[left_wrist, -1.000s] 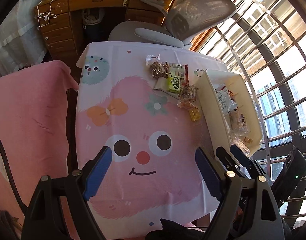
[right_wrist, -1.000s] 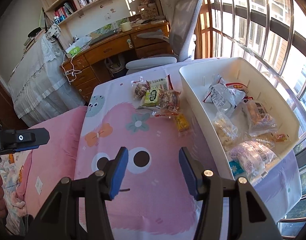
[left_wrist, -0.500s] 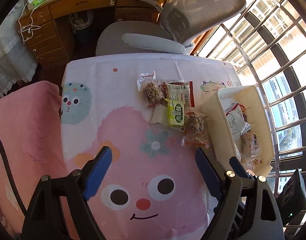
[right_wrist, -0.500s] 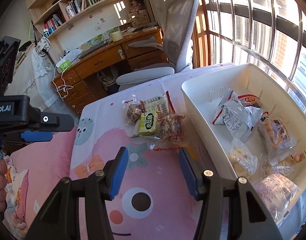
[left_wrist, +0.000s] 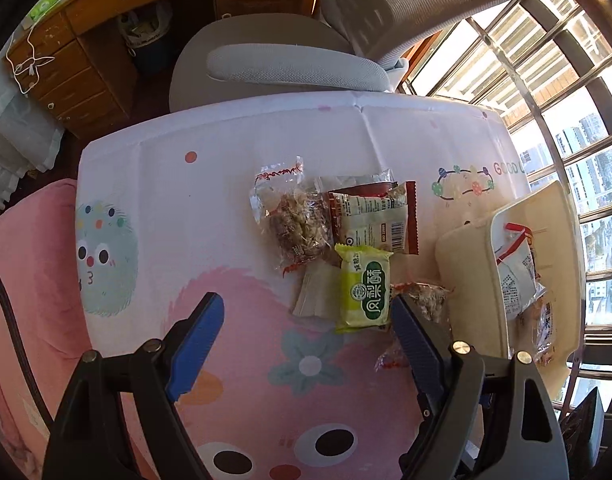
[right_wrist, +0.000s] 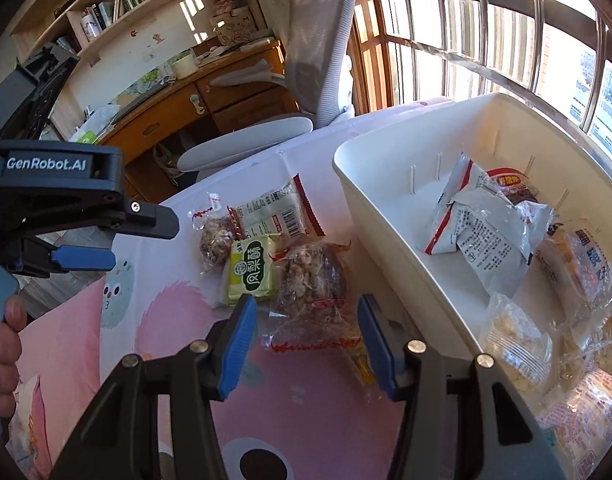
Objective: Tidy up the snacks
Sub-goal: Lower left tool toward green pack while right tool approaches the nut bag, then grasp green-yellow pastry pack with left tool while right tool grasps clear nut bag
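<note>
Several loose snacks lie on the pink cartoon tablecloth (left_wrist: 210,208): a green pastry pack (left_wrist: 363,288) (right_wrist: 252,270), a clear bag of brown nut clusters (left_wrist: 294,220) (right_wrist: 216,236), a red-and-white packet (left_wrist: 375,216) (right_wrist: 278,214), and a second clear bag of clusters (right_wrist: 311,284). A white bin (right_wrist: 389,216) (left_wrist: 469,280) at the right holds several packets. My left gripper (left_wrist: 306,324) is open above the cloth, just short of the green pack. My right gripper (right_wrist: 306,326) is open, its fingers either side of the second clear bag.
A grey office chair (left_wrist: 298,68) stands at the table's far edge, with a wooden desk (left_wrist: 90,40) behind. Window bars (right_wrist: 485,28) run along the right. A pink blanket (left_wrist: 26,280) lies left of the table. The left gripper's body (right_wrist: 66,200) shows in the right wrist view.
Both grippers have moved forward toward the snack pile. The snacks now sit close in front of the fingers. Both stay open and empty.
</note>
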`<state>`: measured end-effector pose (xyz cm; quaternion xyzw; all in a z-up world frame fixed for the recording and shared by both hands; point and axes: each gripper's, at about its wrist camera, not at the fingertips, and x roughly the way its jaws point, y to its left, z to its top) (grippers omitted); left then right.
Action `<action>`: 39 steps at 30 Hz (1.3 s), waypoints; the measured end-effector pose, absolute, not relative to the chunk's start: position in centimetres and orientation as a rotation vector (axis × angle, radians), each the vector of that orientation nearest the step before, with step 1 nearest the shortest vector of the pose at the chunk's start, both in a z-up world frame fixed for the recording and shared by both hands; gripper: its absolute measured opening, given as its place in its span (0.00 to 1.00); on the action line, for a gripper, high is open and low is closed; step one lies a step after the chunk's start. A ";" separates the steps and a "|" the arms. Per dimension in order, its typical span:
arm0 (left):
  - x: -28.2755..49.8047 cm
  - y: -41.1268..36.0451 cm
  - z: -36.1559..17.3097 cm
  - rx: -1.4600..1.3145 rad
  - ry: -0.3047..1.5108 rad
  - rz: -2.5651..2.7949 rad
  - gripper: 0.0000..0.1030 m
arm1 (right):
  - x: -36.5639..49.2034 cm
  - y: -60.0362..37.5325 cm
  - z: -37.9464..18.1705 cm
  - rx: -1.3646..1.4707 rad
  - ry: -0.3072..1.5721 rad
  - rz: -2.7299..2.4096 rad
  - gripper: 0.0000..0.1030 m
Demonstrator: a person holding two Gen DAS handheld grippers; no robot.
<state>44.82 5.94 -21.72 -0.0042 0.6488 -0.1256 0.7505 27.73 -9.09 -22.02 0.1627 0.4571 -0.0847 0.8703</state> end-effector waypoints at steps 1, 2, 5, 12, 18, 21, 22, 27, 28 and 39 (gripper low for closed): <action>45.1 5.7 -22.2 -0.008 1.426 -0.277 0.82 | 27.8 -9.2 -22.4 0.345 0.965 -0.177 0.52; 45.4 5.5 -22.8 -0.010 1.436 -0.280 0.82 | 28.0 -9.2 -22.7 0.349 0.973 -0.178 0.52; 46.0 4.7 -24.3 -0.012 1.464 -0.290 0.82 | 28.3 -9.3 -23.4 0.354 0.987 -0.189 0.52; 46.9 2.6 -27.1 -0.007 1.521 -0.312 0.82 | 29.3 -9.4 -24.9 0.342 1.027 -0.195 0.52; 47.4 1.5 -28.6 0.004 1.554 -0.315 0.67 | 29.9 -8.7 -25.4 0.283 1.026 -0.175 0.52; 47.7 1.3 -28.8 -0.004 1.553 -0.327 0.62 | 29.9 -8.4 -25.5 0.262 1.018 -0.171 0.52; 47.7 1.0 -28.9 -0.007 1.553 -0.330 0.61 | 29.9 -8.3 -25.5 0.256 1.015 -0.169 0.52; 47.8 0.2 -29.0 -0.013 1.542 -0.348 0.44 | 30.1 -7.4 -25.6 0.206 1.013 -0.159 0.52; 47.8 0.0 -29.0 -0.007 1.540 -0.346 0.44 | 29.9 -7.1 -25.7 0.188 1.013 -0.154 0.52; 47.9 0.7 -29.2 -0.023 1.535 -0.306 0.37 | 30.2 -5.4 -25.5 0.124 1.056 -0.089 0.10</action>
